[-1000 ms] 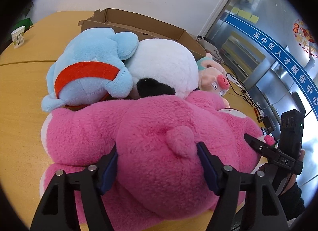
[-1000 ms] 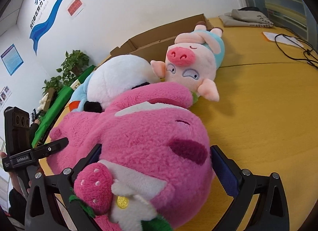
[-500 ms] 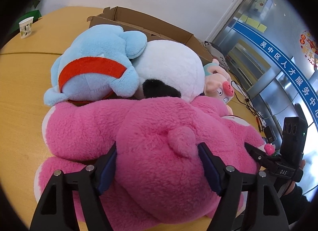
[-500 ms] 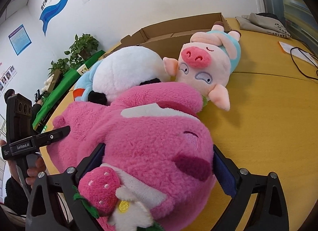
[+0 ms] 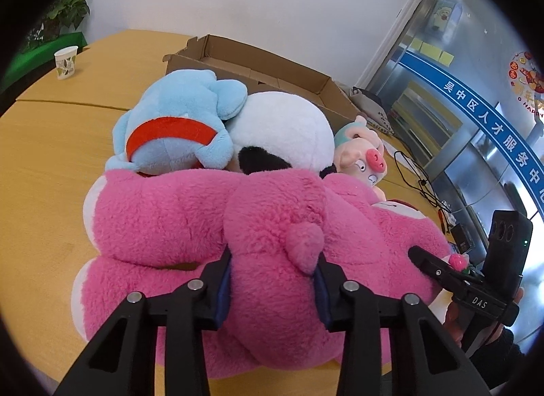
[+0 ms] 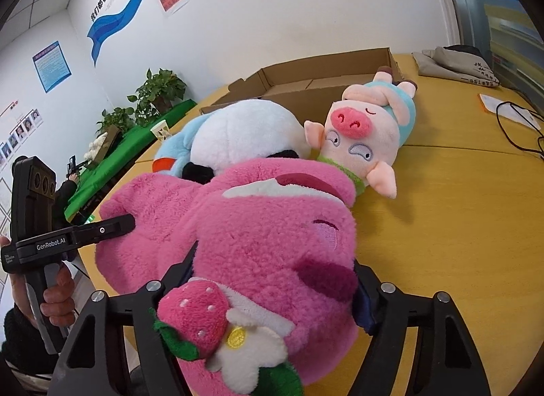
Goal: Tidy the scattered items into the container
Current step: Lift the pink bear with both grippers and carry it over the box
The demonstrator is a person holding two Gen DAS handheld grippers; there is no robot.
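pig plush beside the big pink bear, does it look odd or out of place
Yes. The small pink pig plush in a light blue outfit lies upside down on the yellow wooden table, snout up, outside the open cardboard box behind it.

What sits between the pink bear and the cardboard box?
The white plush, blue plush and pig plush lie between the pink bear and the cardboard box, clearest in the left wrist view.
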